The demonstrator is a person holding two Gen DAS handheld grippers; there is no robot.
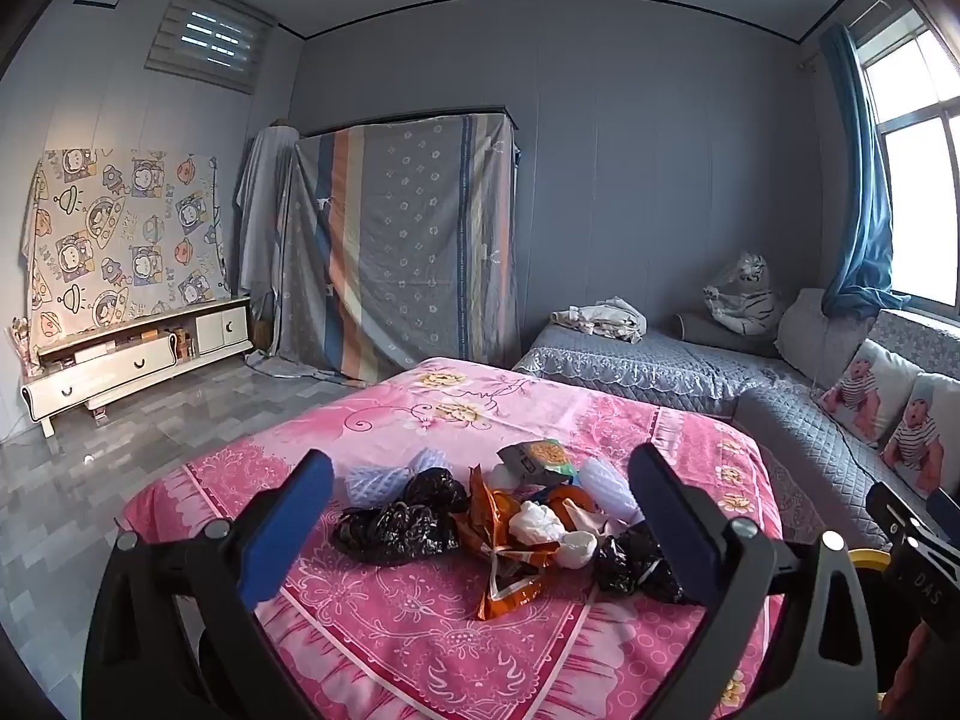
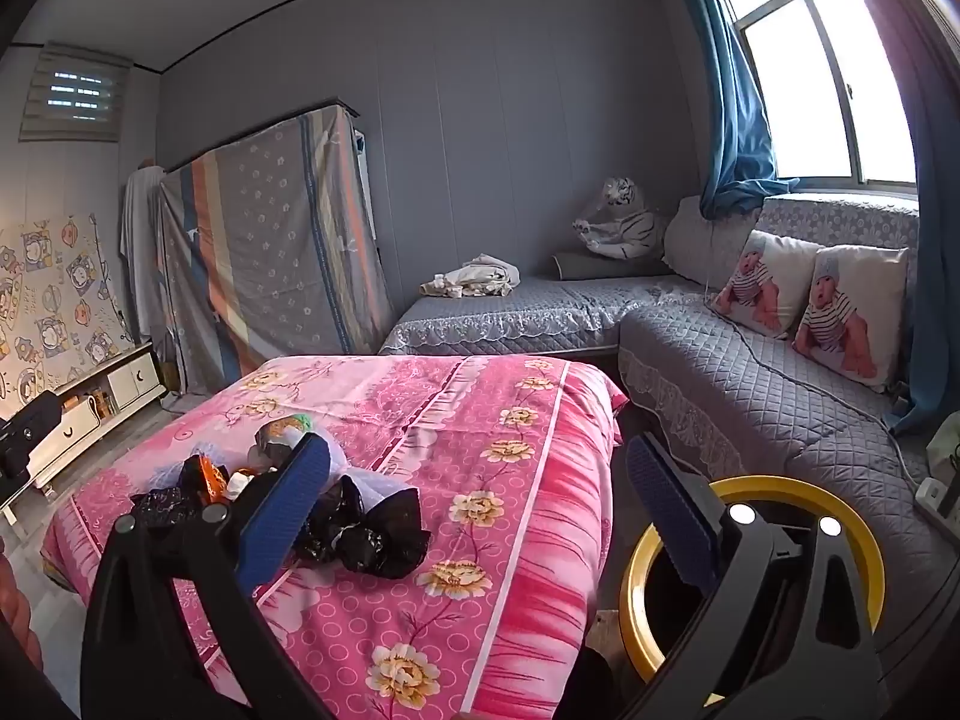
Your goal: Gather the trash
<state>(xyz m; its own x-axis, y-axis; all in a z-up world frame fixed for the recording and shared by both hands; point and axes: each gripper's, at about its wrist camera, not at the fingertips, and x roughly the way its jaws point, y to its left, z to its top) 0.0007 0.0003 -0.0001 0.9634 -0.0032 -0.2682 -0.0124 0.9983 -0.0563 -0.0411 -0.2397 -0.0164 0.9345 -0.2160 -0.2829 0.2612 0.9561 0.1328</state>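
A heap of trash lies on the pink flowered cloth point(image 1: 420, 618) of a table. In it are crumpled black bags point(image 1: 399, 519), an orange foil wrapper point(image 1: 504, 546), white tissue wads point(image 1: 540, 525), white foam netting point(image 1: 384, 477) and a grey snack packet point(image 1: 531, 459). My left gripper point(image 1: 480, 510) stands open above the near side of the heap, holding nothing. My right gripper point(image 2: 480, 498) is open too, over the table's right part. A black bag point(image 2: 360, 531) lies by its left finger, and a yellow-rimmed bin point(image 2: 750, 489) stands below its right finger.
A grey quilted corner sofa point(image 2: 750, 360) with two baby-print cushions point(image 2: 810, 294) stands right of the table. A plush tiger point(image 2: 624, 219) and crumpled cloth point(image 2: 480, 276) lie on it. A draped wardrobe point(image 1: 408, 240) stands at the back, a white low cabinet point(image 1: 132, 360) at the left.
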